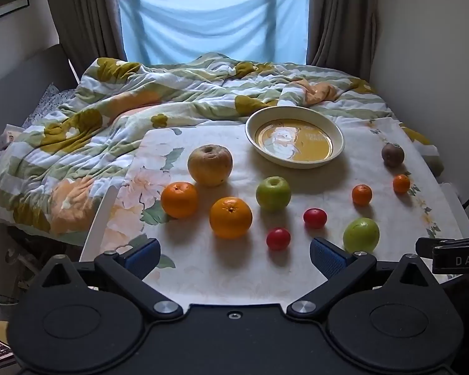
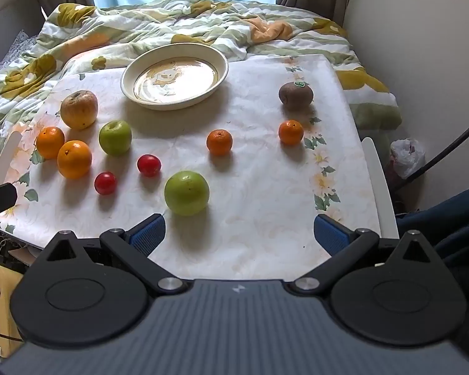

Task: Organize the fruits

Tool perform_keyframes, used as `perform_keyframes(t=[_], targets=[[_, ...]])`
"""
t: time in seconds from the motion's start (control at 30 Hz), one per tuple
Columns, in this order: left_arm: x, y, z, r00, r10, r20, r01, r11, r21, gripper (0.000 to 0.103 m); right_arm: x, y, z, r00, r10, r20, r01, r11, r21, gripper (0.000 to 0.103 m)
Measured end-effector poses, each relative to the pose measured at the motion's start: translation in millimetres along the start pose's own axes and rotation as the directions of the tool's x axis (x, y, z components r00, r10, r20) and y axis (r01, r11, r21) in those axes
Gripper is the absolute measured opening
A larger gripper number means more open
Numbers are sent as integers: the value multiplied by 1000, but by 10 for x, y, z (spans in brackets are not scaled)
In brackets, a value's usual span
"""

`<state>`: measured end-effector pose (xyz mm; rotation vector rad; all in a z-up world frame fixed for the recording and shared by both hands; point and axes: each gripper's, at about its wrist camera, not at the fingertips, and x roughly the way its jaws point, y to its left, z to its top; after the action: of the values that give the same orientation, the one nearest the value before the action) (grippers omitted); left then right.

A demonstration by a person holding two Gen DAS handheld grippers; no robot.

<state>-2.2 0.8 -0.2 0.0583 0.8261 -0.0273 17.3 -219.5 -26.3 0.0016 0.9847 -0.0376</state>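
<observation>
Right wrist view: fruits lie loose on the flowery table (image 2: pixel 265 187), near the empty plate (image 2: pixel 175 76); right gripper (image 2: pixel 239 234) tilts down, fingers wide apart, holding nothing; left gripper (image 1: pixel 234 254) the same; kiwi (image 1: pixel 392 155) looks blurry.

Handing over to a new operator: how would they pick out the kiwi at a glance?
Start at the cream plate at the table's far edge, then look right toward the wall-side corner. The kiwi sits there alone, beyond a small mandarin: the only brown, fuzzy fruit, with a green sticker on top.
</observation>
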Motion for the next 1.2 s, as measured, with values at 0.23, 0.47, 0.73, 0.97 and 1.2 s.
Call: perform_keyframes(t=[0.23, 0.47, 0.73, 0.97, 1.2], targets=[[20, -51, -8, 1000, -17, -2, 17, 1000, -14, 103, 9, 3, -2, 1000, 3, -5, -3, 1000, -2, 103], [42, -10, 19, 1000, -17, -11, 17, 1000, -17, 103, 8, 11, -27, 1000, -4, 1, 4, 1000, -7, 103], [58, 22, 22, 1000, -22, -13, 21, 1000, -14, 103, -15, 81, 16, 1000, 3, 4, -3, 1000, -13, 103], [68, 33, 26, 1000, -17, -16, 17, 1000, -11, 103, -21, 63, -19, 1000, 6, 7, -5, 1000, -23, 103], [65, 37, 23, 1000, -13, -12, 13, 1000, -9, 103, -25, 80, -27, 1000, 6, 7, -6, 1000, -24, 103]])
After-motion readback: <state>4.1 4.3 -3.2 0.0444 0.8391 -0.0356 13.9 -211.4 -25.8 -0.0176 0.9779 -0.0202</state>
